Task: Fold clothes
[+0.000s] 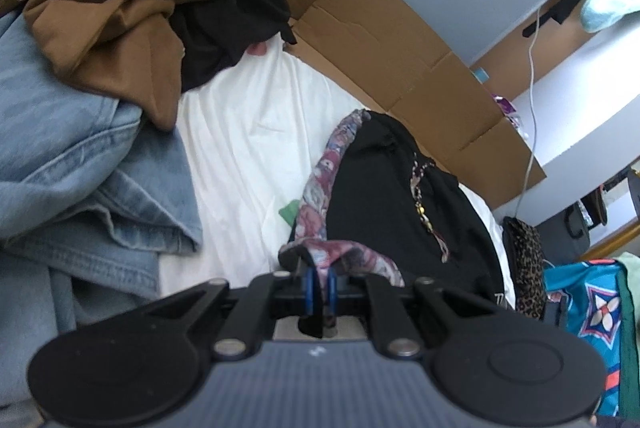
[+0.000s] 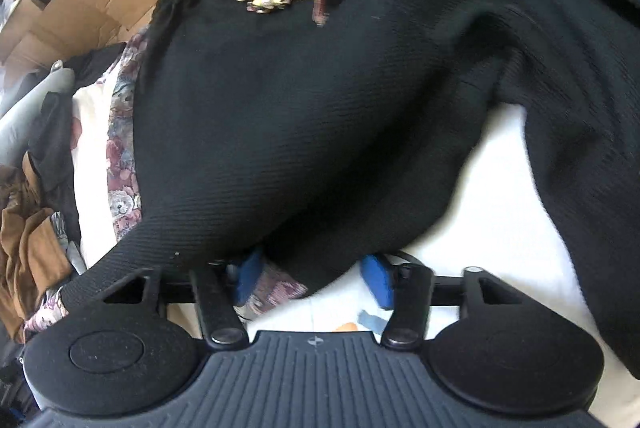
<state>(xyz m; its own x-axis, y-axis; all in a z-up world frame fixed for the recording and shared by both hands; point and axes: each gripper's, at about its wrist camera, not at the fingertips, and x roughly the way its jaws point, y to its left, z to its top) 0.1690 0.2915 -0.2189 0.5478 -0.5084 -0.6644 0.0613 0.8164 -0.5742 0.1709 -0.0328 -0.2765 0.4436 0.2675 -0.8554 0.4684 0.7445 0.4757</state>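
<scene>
Left wrist view first: my left hand-held gripper [image 1: 320, 282] has its blue pads pressed together on the floral-printed hem band of the black knitted garment [image 1: 384, 188], pinching that edge just above the white sheet [image 1: 248, 132] that covers the surface I am working on; whether that surface is a bed or a worktop I cannot tell. From the right wrist camera, my right hand-held gripper [image 2: 314, 278] stands with its blue pads apart, straddling the lower edge of the same black knit, where a patch of floral lining shows, but not clamped on it.

The garment lies bunched and rumpled, one sleeve trailing off to the side, a small gold and maroon ornament [image 2: 266, 0] near its neckline. I judge the folding barely begun: nothing on it is squared or laid flat yet.

Beyond it waits an unfolded heap: pale blue denim jeans [image 1: 80, 156], a crumpled brown cloth [image 1: 108, 0] and another black piece [image 1: 232, 24], with flattened brown cardboard [image 1: 380, 40] behind. Most of the work is left.
</scene>
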